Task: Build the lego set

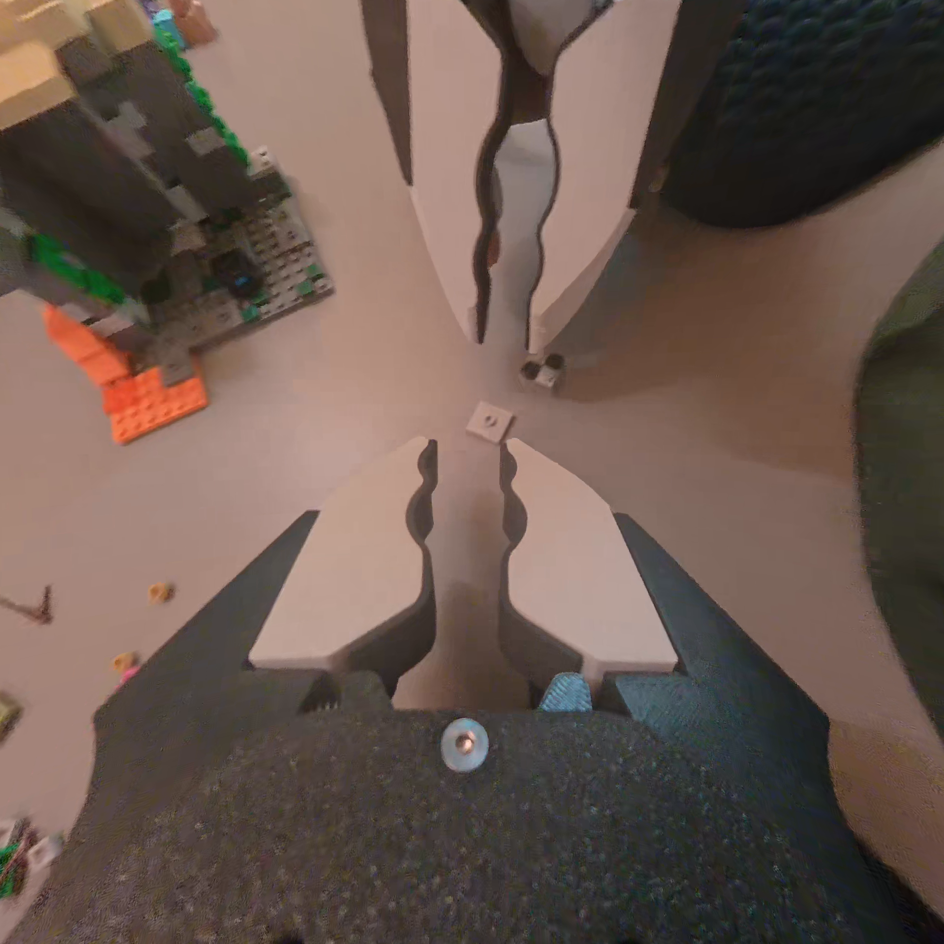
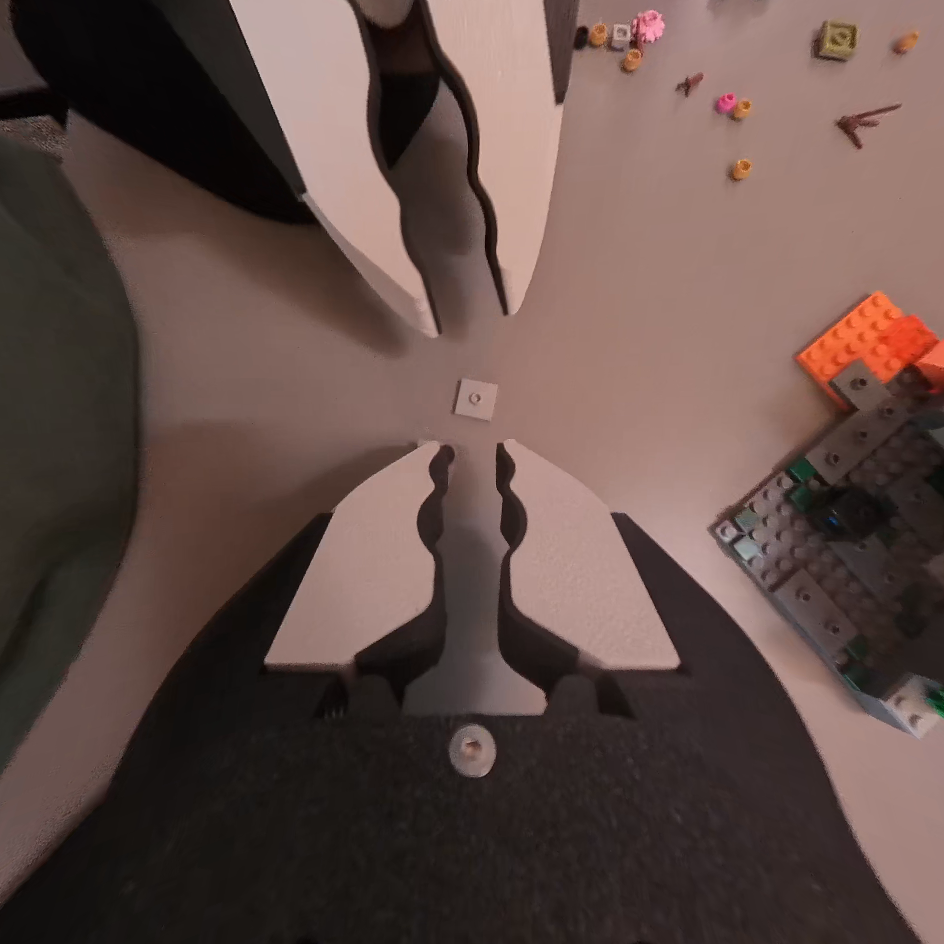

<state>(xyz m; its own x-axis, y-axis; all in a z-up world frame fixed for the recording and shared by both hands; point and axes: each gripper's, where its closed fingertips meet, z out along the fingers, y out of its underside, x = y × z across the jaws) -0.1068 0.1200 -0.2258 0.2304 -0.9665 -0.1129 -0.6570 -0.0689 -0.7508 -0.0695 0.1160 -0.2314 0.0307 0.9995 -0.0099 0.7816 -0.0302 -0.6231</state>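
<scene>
Both grippers, left gripper (image 1: 467,443) and right gripper (image 2: 471,448), are facing each other tip to tip, each narrowly parted and holding nothing. Between them a small grey square plate (image 2: 476,399) with one centre stud is lying flat on the table (image 2: 638,245), well apart from the partly built model (image 2: 838,551). Judged step: picking up this plate; the next move is calling for one gripper to straddle its edges and close.

A pale grey square plate (image 2: 476,399) is showing just ahead of the right gripper's (image 2: 472,449) white, black-edged fingers (image 2: 551,511), while the build (image 2: 843,551) to its right is showing grey studs, green flecks and an orange plate (image 2: 858,337).
</scene>
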